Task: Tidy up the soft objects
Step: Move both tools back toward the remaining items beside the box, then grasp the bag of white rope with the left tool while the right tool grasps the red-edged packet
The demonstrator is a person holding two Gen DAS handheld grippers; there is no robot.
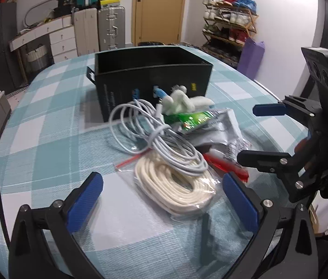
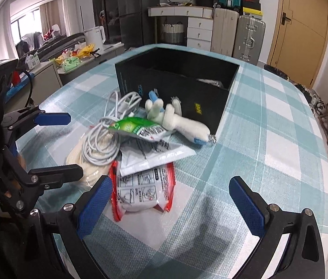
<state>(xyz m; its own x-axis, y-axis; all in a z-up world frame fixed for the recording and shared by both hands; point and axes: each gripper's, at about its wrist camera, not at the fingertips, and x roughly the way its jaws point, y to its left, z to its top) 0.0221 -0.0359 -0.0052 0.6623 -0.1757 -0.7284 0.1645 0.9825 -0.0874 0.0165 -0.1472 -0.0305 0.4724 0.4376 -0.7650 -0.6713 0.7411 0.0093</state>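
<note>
Silver suitcases [image 2: 248,38] stand beside white drawers [image 2: 198,33], near a wooden door [image 1: 158,9] and shoe rack [image 1: 230,21]

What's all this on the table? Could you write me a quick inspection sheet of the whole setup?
Surface: checked tablecloth.
Job's things: black box, open-topped; plush toy lying against its front; bagged white rope; green packet, grey pouch, red-edged packet overlapping.
Clutter: nothing seen.
Grippers: left gripper and right gripper open, empty.
Cables: grey cable coiled over the rope.
Surroundings: suitcases, shoe rack.
</note>
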